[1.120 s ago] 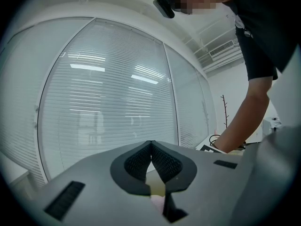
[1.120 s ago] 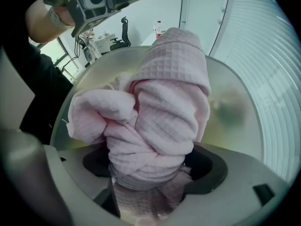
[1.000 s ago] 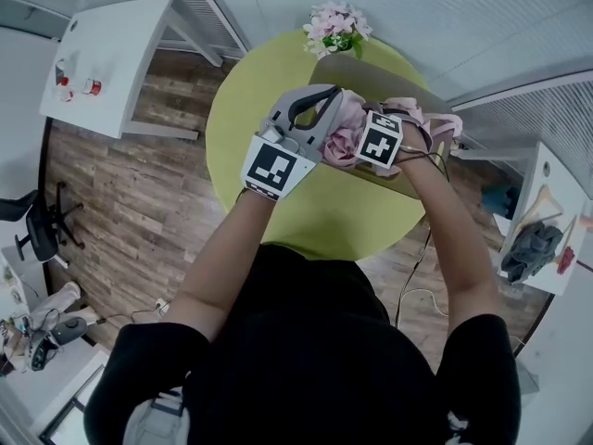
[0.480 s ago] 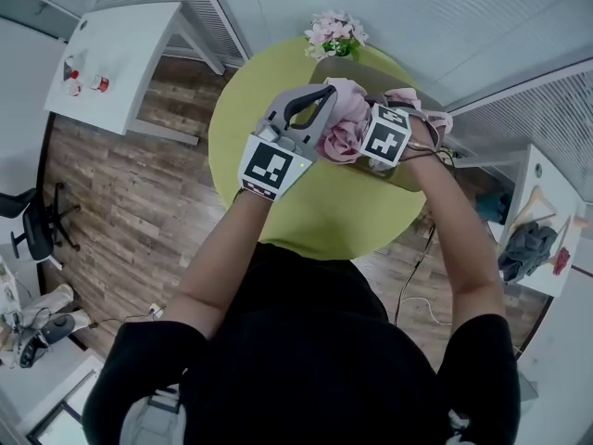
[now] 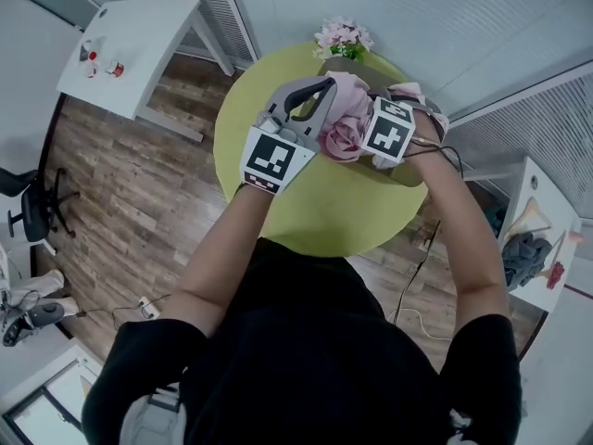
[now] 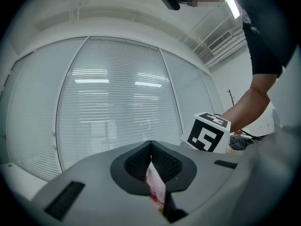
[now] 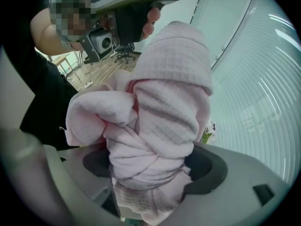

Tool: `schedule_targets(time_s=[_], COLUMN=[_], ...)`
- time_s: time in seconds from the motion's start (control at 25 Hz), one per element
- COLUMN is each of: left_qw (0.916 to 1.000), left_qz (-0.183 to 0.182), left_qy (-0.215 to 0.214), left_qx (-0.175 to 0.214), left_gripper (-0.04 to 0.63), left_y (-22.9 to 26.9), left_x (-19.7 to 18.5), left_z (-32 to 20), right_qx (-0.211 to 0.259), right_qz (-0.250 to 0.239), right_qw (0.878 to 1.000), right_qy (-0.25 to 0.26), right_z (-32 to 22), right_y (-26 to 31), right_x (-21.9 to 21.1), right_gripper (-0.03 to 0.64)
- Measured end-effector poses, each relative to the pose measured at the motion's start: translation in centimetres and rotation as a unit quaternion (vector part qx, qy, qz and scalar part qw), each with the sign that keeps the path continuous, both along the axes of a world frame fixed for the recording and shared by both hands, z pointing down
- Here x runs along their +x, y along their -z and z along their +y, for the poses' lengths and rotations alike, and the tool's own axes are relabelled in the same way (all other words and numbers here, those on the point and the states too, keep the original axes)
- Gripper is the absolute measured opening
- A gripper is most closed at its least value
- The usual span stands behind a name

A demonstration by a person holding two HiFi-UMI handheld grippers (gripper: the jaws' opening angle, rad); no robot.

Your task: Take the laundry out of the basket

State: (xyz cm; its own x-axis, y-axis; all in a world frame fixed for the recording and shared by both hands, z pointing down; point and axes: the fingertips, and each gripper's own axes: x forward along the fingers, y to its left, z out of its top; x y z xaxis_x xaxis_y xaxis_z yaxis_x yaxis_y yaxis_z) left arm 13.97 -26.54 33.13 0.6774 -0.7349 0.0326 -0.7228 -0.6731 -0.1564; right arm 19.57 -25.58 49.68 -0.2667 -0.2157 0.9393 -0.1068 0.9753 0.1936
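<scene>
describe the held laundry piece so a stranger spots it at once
Find the round yellow-green table. Above it, the left gripper and right gripper both clamp one bunched cloth. It is pale pink with a waffle weave, unlike the pink flowers behind.

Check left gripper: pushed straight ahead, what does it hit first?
Nothing close: the left gripper, shut on pink cloth, faces only the window blinds, distance unclear; the right gripper's cube sits off to the side.
</scene>
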Motion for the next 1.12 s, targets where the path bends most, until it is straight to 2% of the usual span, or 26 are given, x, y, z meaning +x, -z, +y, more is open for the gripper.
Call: schedule_targets(time_s=[0.16, 0.32, 0.4, 0.64, 1.12], left_qw=[0.9999, 0.9983, 0.9976, 0.999, 0.997], left_qz=[-0.001, 0.052, 0.065, 0.045, 0.068], left_qy=[0.016, 0.016, 0.014, -0.004, -0.038], left_qx=[0.004, -0.021, -0.021, -0.008, -0.004], left_gripper=[0.009, 0.009, 0.009, 0.009, 0.009], left_y=[1.0, 1.9, 2.5, 2.9, 3.5], left_x=[-0.9, -2.5, -3.4, -6.0, -11.0], left_z=[1.0, 2.3, 2.7, 4.7, 8.9], right_qx=[0.01, 0.021, 0.026, 0.04, 0.078], right_qz=[-0.001, 0.011, 0.015, 0.028, 0.062], right_qw=[1.0, 1.0, 0.999, 0.999, 0.994], right_qy=[0.011, 0.016, 0.013, -0.006, -0.035], right_z=[1.0, 2.5, 3.1, 4.8, 10.2], right_y=[1.1, 1.9, 2.6, 4.2, 6.7], right_x=[-0.7, -1.3, -1.7, -3.8, -7.7], right_gripper=[0.443, 0.443, 0.443, 0.443, 0.443])
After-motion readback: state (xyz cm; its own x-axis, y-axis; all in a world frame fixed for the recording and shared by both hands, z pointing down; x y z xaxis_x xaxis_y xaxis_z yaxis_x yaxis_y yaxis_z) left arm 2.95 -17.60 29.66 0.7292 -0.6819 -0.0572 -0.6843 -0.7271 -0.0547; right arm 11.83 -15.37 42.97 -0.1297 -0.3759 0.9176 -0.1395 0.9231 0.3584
